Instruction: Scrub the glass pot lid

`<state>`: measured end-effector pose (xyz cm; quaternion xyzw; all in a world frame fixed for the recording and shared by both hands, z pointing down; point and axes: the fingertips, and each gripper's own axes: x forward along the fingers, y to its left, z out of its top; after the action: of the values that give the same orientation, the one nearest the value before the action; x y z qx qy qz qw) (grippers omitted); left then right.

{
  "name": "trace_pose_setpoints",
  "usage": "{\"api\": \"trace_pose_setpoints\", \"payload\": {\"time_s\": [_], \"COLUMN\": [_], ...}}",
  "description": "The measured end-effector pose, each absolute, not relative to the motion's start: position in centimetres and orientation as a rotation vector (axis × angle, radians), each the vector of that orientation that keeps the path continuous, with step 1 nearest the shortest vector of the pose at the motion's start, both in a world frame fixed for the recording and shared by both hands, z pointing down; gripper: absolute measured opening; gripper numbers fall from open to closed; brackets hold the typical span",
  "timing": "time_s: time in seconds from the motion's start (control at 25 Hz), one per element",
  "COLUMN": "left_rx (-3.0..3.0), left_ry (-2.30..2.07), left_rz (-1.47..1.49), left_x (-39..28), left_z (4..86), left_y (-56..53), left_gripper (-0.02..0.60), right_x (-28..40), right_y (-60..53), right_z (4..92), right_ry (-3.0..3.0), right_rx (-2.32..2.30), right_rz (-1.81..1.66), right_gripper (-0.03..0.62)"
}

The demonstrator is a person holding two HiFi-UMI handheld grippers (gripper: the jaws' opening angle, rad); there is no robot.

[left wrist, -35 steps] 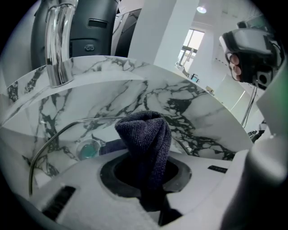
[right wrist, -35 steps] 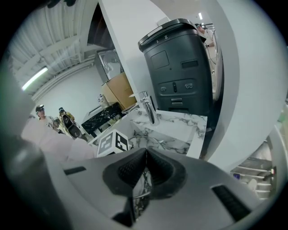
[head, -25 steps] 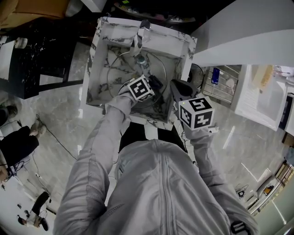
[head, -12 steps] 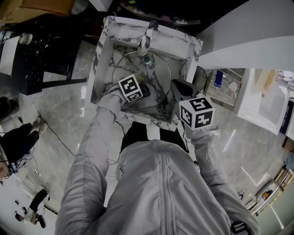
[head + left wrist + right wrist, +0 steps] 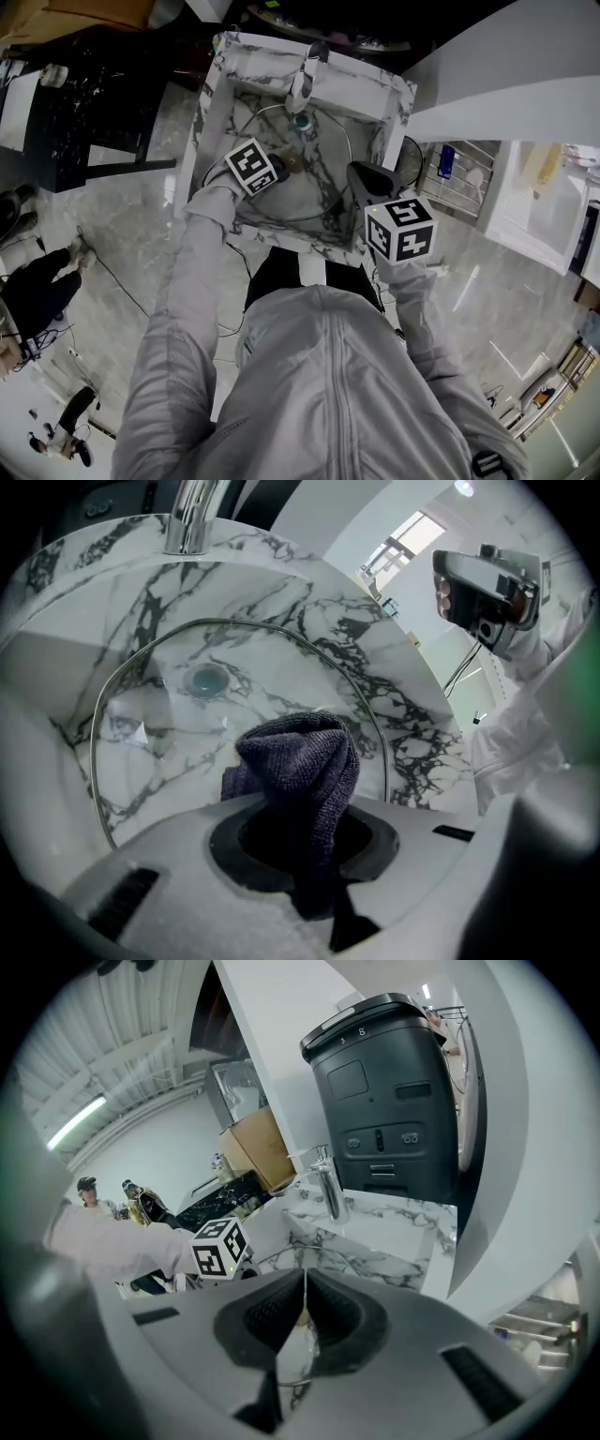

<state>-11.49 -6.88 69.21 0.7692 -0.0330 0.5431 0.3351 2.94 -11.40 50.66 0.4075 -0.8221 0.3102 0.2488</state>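
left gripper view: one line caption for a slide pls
Left gripper shut on a dark cloth, above the glass pot lid in the marble sink.

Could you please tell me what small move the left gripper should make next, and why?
Probably sweep the cloth across the glass pot lid toward its far rim. The left gripper is shut on the cloth, which sits over the lid's near part, and the right gripper appears clamped on the lid's edge, steadying it in the sink.
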Motion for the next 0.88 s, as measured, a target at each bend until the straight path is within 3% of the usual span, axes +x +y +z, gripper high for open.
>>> {"api": "trace_pose_setpoints", "payload": {"time_s": [0.88], "left_rx": [2.128], "left_ry": [-0.637], "left_rz": [1.364], "left_x": [-9.7], "left_z": [70.8], "left_y": [-14.4], "left_gripper": [0.067], "right_x": [5.5], "right_y": [-11.2], "right_z": [51.2], "right_ry": [-2.213], "right_rx": [1.147], "right_rz": [0.884], "right_gripper": [0.031]}}
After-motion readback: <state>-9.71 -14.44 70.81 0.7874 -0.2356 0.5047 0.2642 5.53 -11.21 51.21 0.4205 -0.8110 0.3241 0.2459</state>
